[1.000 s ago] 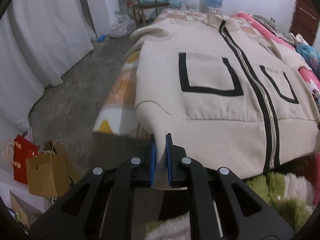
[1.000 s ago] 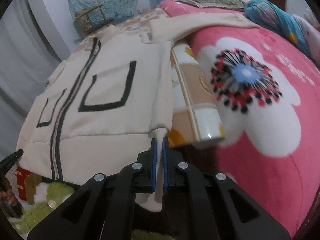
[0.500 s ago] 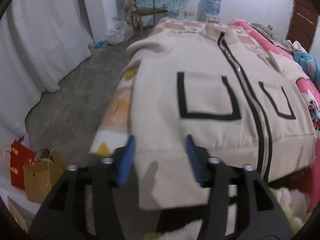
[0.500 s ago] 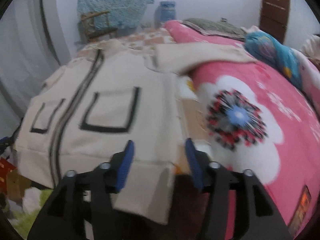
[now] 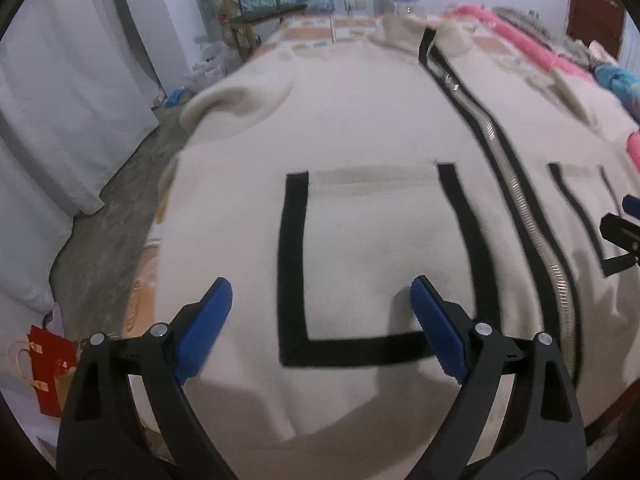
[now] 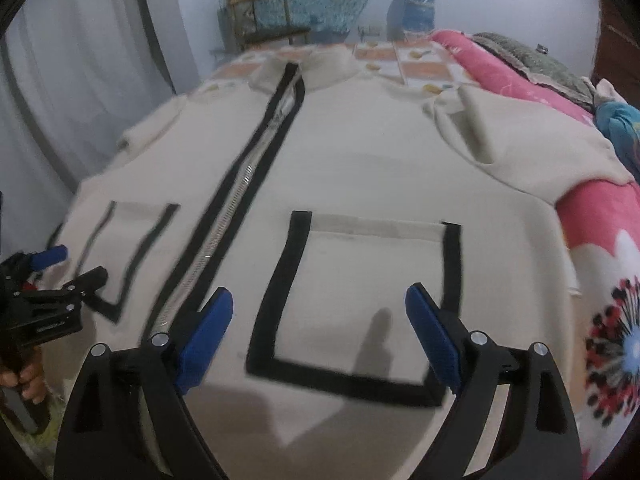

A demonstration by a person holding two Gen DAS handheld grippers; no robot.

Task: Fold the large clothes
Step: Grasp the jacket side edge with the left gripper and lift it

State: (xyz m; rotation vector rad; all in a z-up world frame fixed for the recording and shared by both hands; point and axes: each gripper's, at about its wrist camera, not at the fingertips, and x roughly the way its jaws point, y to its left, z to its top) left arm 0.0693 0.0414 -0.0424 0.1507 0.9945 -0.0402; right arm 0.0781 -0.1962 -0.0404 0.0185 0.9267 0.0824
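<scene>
on the bed: cream jacket (image 5: 360, 128) lies spread flat, front up, zipper (image 5: 524, 216) closed down its middle
bed: pink flowered blanket (image 6: 600, 240) just beside the jacket's edge
left tongs (image 5: 320, 320): jaws have just been opening; now spread wide above the black-edged pocket (image 5: 372, 260), nothing between the blue pads
right tongs (image 6: 318, 322): jaws have just been opening; now wide above the other pocket (image 6: 360, 292), gripping nothing
far end: wooden chair (image 6: 260, 16); water jug (image 6: 416, 8)
</scene>
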